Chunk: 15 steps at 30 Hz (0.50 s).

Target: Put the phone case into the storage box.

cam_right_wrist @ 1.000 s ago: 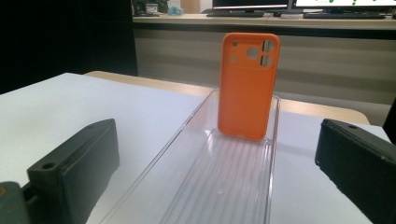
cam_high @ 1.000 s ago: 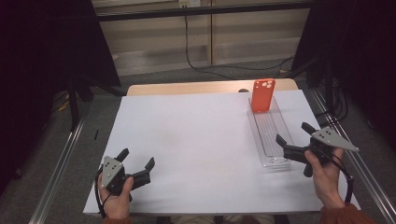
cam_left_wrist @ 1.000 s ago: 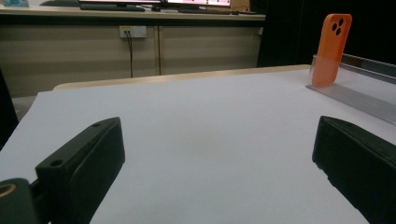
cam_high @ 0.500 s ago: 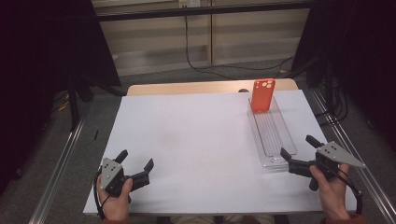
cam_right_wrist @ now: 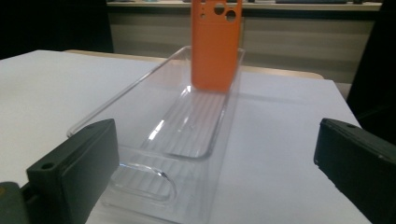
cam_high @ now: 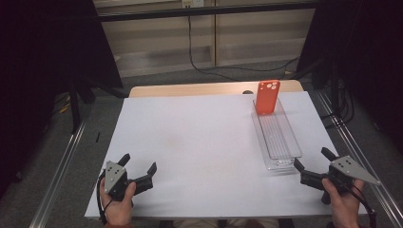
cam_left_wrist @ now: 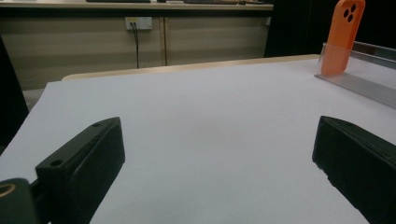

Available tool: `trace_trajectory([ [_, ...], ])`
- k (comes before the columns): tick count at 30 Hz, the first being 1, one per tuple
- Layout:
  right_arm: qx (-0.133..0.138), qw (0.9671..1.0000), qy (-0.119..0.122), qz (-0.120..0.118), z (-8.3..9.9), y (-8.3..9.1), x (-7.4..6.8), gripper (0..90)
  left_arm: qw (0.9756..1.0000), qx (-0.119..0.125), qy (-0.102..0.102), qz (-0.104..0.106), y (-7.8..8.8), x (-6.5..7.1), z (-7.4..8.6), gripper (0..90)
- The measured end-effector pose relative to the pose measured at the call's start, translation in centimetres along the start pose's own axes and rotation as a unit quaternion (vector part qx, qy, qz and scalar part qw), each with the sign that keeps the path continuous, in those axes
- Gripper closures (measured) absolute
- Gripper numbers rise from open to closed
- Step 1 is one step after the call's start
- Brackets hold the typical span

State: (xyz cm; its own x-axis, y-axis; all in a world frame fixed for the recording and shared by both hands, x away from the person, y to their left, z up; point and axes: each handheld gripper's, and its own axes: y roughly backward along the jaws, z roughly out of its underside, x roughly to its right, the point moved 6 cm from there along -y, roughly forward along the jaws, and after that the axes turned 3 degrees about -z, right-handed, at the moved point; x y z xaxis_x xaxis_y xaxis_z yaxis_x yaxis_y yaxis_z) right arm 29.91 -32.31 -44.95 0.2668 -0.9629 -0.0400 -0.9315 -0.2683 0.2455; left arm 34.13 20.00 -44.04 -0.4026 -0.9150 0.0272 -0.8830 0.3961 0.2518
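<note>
Wide white table sheet. Long clear plastic tray at right, orange phone case upright at far end. Right gripper wide open, empty, near tray; left gripper open, empty. Risk: bumping tray, toppling case.

A table with a pale wooden top stands mid-frame in the high view, nearly all of it covered by a large white sheet; only a strip of wood shows along the far edge. On the sheet, toward the right of the frame, lies a long clear plastic tray, running from near the far edge toward the near side.
</note>
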Motion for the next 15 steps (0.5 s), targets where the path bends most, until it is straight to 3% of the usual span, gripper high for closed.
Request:
trace_trajectory([
  [2,-0.002,1.0000,-0.007,-0.001,0.12,0.05,-0.05,0.0,1.0000,0.001,-0.001,0.000,0.03,0.03,-0.04,2.4],
  [5,0.006,1.0000,0.001,0.001,-0.08,0.13,-0.08,0.0,1.0000,0.000,-0.001,0.005,-0.06,0.11,-0.03,2.4],
  [7,-0.006,1.0000,0.002,0.001,0.21,-0.11,-0.07,0.0,1.0000,-0.002,-0.001,0.006,-0.15,0.14,0.00,2.4],
  [15,-0.006,0.9998,0.000,-0.019,0.03,-0.13,-0.45,0.0,0.9999,-0.009,0.000,0.004,-0.23,-0.10,0.07,2.3],
])
